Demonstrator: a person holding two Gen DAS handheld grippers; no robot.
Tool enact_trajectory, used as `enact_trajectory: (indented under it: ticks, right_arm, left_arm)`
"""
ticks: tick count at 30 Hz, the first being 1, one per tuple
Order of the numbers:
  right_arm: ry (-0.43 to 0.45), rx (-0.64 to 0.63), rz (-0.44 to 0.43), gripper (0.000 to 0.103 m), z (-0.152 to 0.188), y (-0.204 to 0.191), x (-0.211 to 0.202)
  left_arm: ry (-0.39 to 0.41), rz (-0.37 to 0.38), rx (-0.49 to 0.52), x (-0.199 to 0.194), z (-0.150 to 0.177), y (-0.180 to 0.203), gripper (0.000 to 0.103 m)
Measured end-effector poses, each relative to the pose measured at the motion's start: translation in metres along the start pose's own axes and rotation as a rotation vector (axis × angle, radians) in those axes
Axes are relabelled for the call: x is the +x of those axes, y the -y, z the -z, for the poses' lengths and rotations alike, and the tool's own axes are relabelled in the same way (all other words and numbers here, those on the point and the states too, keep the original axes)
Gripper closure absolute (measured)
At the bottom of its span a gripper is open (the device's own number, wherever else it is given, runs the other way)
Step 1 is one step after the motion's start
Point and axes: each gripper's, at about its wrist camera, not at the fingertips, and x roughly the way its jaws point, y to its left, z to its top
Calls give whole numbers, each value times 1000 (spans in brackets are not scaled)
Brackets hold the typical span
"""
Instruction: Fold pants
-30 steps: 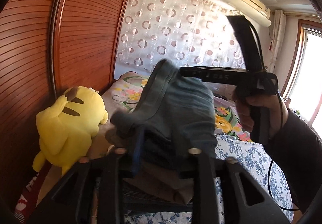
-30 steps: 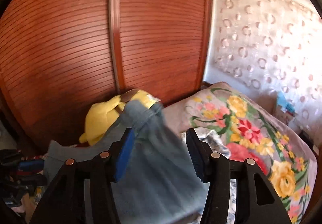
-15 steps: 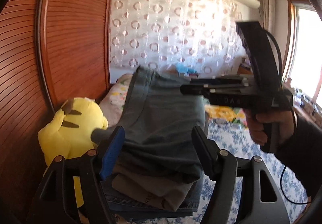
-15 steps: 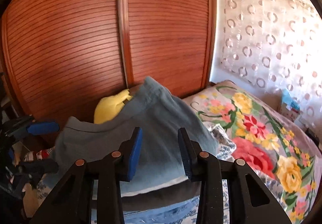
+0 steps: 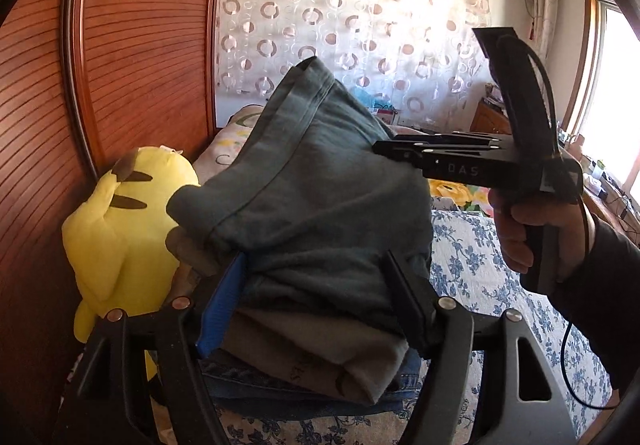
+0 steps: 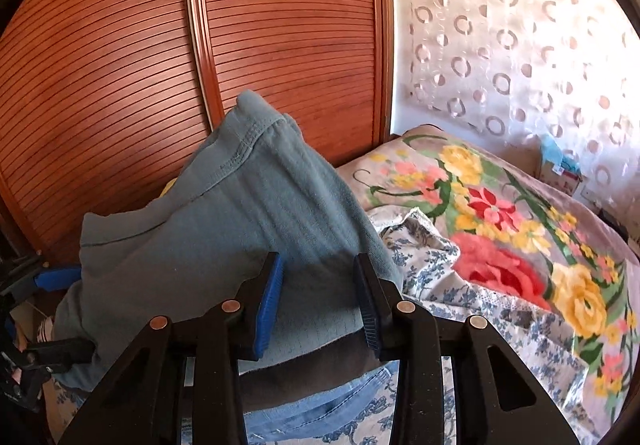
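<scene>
Folded grey-blue pants (image 5: 320, 197) lie on top of a stack of folded clothes: a brown-grey garment (image 5: 320, 357) and blue jeans (image 5: 304, 401) beneath. The pants also show in the right wrist view (image 6: 224, 245). My left gripper (image 5: 316, 297) is open, its fingers either side of the stack's near end. My right gripper (image 6: 318, 309) is open at the stack's right side, and shows from the side in the left wrist view (image 5: 440, 157). Neither gripper holds the cloth.
A yellow plush toy (image 5: 120, 229) sits left of the stack against a brown slatted wardrobe (image 6: 160, 65). The bed has a blue-flowered sheet (image 5: 480, 269) and a bright floral blanket (image 6: 500, 225). A patterned curtain (image 5: 360, 25) hangs behind.
The left gripper opened a second ago and has moved in close around the stack. The right gripper has widened a little and stayed at the stack's side.
</scene>
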Motion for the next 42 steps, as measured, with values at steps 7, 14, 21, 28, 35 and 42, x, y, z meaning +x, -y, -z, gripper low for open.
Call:
enact_trajectory:
  ticks: [7, 14, 21, 28, 35, 42]
  right_arm:
    - [83, 37, 30, 65, 12, -8, -27]
    - [101, 64, 90, 65, 36, -21, -60]
    - [127, 86, 125, 65, 52, -35, -96]
    - [170, 101, 161, 51, 65, -48, -131]
    - [195, 126, 226, 42, 91, -67, -169]
    - [230, 175, 313, 28, 125, -94, -211]
  left_arm:
    - [12, -9, -2, -6, -2, 0, 28]
    - [45, -5, 35, -23, -1, 9, 16]
    - [121, -40, 73, -46, -3, 25, 13]
    - [167, -42, 98, -61, -9, 40, 0]
    - [189, 4, 145, -73, -5, 64, 0]
    - [196, 52, 180, -82, 10, 94, 0]
